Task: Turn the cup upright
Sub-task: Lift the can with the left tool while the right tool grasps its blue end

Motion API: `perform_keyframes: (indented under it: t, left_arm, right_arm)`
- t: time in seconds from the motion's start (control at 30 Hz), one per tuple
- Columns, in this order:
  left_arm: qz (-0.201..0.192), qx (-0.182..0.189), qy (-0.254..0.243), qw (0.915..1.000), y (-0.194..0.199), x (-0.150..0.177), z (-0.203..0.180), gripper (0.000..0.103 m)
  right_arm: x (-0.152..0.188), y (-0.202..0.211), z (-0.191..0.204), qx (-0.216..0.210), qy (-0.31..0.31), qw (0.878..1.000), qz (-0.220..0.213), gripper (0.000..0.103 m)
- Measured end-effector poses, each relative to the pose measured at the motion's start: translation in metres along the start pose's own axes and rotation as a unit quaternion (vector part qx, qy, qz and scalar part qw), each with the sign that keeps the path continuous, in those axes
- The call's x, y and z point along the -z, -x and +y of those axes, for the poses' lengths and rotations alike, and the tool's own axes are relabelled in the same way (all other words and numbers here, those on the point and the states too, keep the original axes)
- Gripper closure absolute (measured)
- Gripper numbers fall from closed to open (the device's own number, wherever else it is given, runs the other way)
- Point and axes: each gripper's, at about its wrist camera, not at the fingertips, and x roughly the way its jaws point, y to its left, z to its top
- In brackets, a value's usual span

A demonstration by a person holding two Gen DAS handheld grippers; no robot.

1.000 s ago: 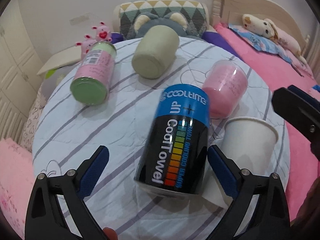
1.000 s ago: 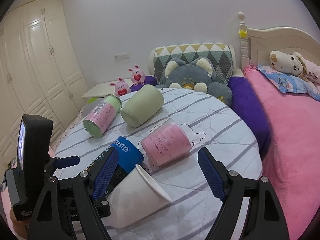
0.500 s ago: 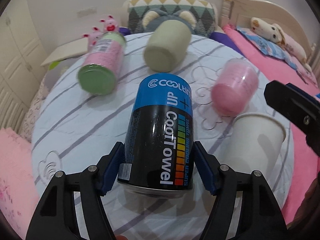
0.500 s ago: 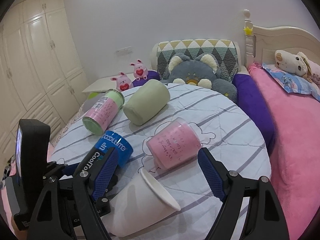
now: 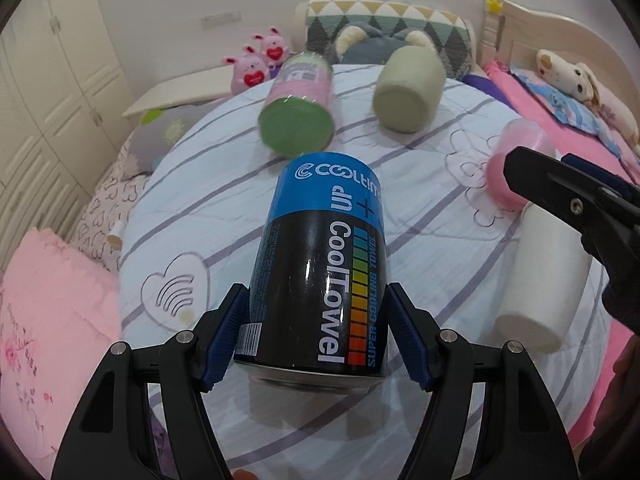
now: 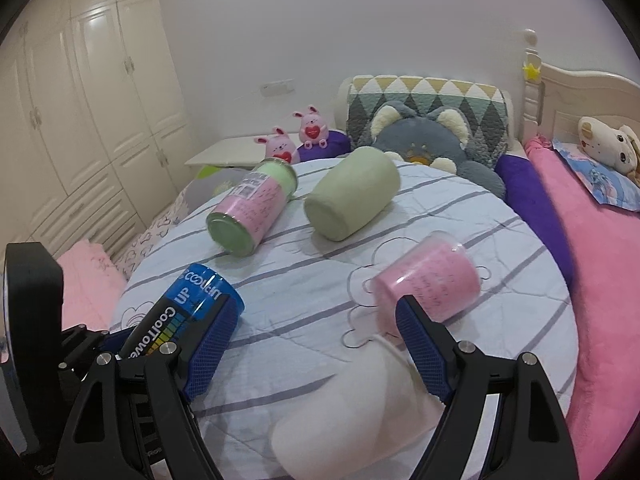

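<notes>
My left gripper (image 5: 318,336) has closed onto the CoolTowel can (image 5: 320,272): a second ago its pads stood wide on either side of it, half a second ago they were drawing in, and now both blue pads press the black lower body, low centre in the left wrist view. The can's blue end has also risen toward the middle of that frame and now overlaps the green-lidded pink jar (image 5: 298,108), which I read as a lift or tilt under way, so the flip looks started but far from done. My right gripper (image 6: 316,344) remains spread wide with nothing between its pads; the white paper cup (image 6: 360,412) lies on its side just under it, blurred, at lower centre of the right wrist view. That view gives me what the left cannot: the can seen from the side, leaning up and away from the striped cover (image 6: 320,276) at lower left, with its "UP" print toward the raised blue end. The left view alone shows the pad contact on both flanks. The sage cup (image 6: 352,196) and pink cup (image 6: 428,284) lie tipped farther up the frame.
</notes>
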Motion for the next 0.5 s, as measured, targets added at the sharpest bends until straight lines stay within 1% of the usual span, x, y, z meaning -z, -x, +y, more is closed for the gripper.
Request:
perform_keyframes:
  t: [0.13,0.23,0.37,0.43,0.5]
  left_arm:
    - [0.008,0.005,0.003,1.0000,-0.003,0.003,0.004,0.031]
    - [0.010,0.008,-0.005,0.9999,-0.001,0.003,0.002,0.017]
    - [-0.010,0.017,-0.004,0.9998,0.011,0.004,0.007,0.010]
    - [-0.015,0.021,0.002,0.9997,0.016,0.006,0.012,0.009]
    - [-0.020,0.026,0.002,0.9994,0.020,0.008,0.017,0.009]
  right_arm:
    - [-0.001,-0.006,0.010,0.004,0.007,1.000,0.010,0.020]
    - [-0.002,-0.009,0.015,0.006,0.006,1.000,0.023,0.020]
    - [-0.005,-0.008,0.023,-0.001,-0.004,0.999,0.033,0.020]
    - [-0.007,-0.007,0.028,-0.007,-0.010,0.999,0.034,0.020]
    - [-0.010,-0.010,0.033,-0.017,-0.017,0.999,0.045,0.020]
